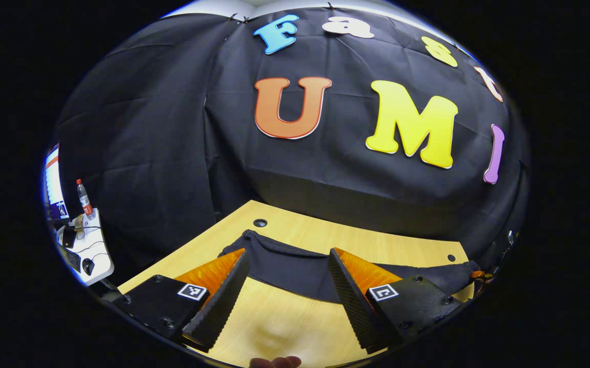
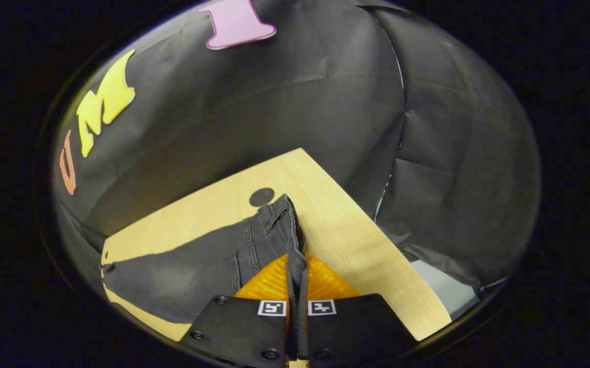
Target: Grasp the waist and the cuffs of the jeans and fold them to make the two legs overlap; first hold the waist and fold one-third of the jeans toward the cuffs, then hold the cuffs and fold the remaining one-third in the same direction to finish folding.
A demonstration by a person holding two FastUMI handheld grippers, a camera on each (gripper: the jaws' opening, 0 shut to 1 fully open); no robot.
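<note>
Right gripper (image 2: 296, 286): in the right gripper view you are pinching a fold of the jeans (image 2: 197, 266) between both fingers, which are lying close together with the dark cloth running up between them.
Left gripper (image 1: 288, 291): your fingers are standing wide apart above bare wood, holding nothing, with the fingertips (image 1: 238, 266) just reaching the near edge of the cloth.
Jeans: they are lying flat across the table (image 2: 356, 245), stretching from your right gripper's pinch toward the far left edge; the seamed end is sitting just beside a dark round hole (image 2: 261, 197) in the wood.
Edges: in the right gripper view the table's corner is lying beyond the jeans, and the long edge is running down your right side.
Open room: bare wood is showing between the jeans and that right edge, and between your left fingers.
Side clutter: a white stand (image 1: 88, 250) with a bottle (image 1: 84, 198) is sitting off the table's left.
</note>
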